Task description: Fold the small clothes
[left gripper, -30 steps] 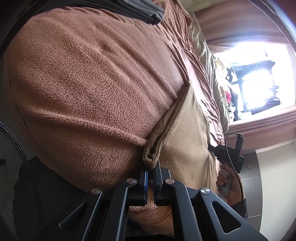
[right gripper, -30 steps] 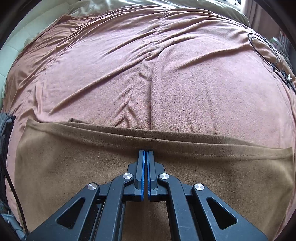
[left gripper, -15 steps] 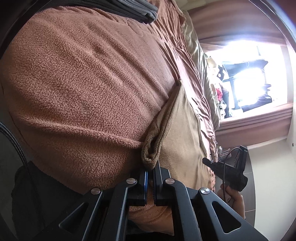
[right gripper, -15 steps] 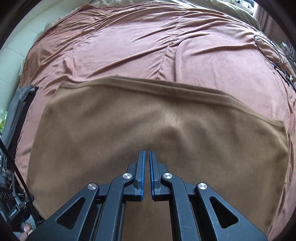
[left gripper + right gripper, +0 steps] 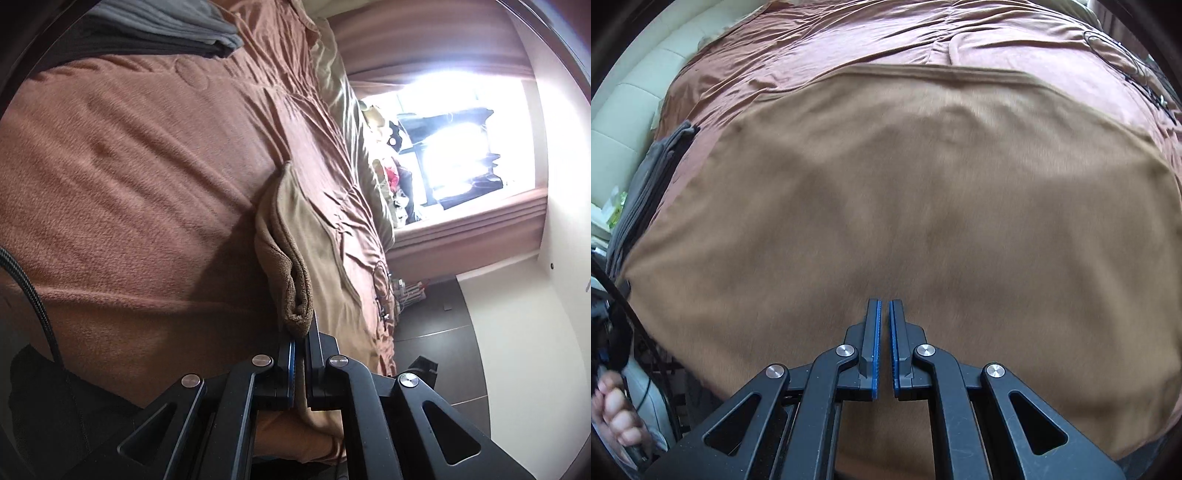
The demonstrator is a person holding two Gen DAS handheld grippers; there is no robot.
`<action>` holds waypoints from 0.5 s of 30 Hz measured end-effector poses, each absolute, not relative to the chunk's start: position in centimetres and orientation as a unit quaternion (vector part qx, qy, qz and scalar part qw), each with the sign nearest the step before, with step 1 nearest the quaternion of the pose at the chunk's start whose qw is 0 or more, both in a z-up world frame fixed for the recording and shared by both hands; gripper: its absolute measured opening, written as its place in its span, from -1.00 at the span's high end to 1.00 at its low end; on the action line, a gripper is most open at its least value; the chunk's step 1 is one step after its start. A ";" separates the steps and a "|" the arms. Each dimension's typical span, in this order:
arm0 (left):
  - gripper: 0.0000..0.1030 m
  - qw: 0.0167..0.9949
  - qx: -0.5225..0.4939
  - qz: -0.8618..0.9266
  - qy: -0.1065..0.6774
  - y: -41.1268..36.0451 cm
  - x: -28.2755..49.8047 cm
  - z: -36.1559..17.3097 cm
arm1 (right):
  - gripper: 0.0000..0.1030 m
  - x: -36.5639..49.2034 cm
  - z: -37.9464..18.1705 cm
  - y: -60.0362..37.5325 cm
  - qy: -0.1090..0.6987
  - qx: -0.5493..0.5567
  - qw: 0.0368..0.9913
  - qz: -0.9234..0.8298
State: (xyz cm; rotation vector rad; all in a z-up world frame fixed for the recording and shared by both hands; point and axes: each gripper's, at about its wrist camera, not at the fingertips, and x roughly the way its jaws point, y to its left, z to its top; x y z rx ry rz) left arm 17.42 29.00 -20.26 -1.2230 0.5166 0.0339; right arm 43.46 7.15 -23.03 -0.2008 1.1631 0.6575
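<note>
Since the earlier frame the right tool (image 5: 882, 343) has drawn back across the tan cloth (image 5: 905, 206), jaws nearly shut, cloth running between them; left tool (image 5: 301, 365) is clamped on a bunched corner, lifted off the bed (image 5: 129, 177)

Matt tan fleece garment (image 5: 905, 206), fuzzy rust-brown bedspread (image 5: 129, 177), black plastic gripper jaws, blue ribbed pads (image 5: 875, 343)

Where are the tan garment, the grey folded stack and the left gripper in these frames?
tan garment (image 5: 905, 206): right wrist view, middle of its flat spread surface.
grey folded stack (image 5: 177, 29): left wrist view, top layer.
left gripper (image 5: 300, 343): left wrist view, between its fingertips, shut on the tan garment's bunched edge.
</note>
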 end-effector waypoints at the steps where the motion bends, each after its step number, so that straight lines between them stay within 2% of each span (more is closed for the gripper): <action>1: 0.94 0.790 -0.564 0.011 0.239 28.8 17.7 -19.7 | 0.97 42.7 -23.1 6.8 0.536 -0.091 0.782 0.306; 15: 0.94 0.824 -0.514 -0.037 0.236 25.6 22.4 -12.6 | 0.97 36.2 -23.2 -0.1 0.517 -0.027 0.792 0.324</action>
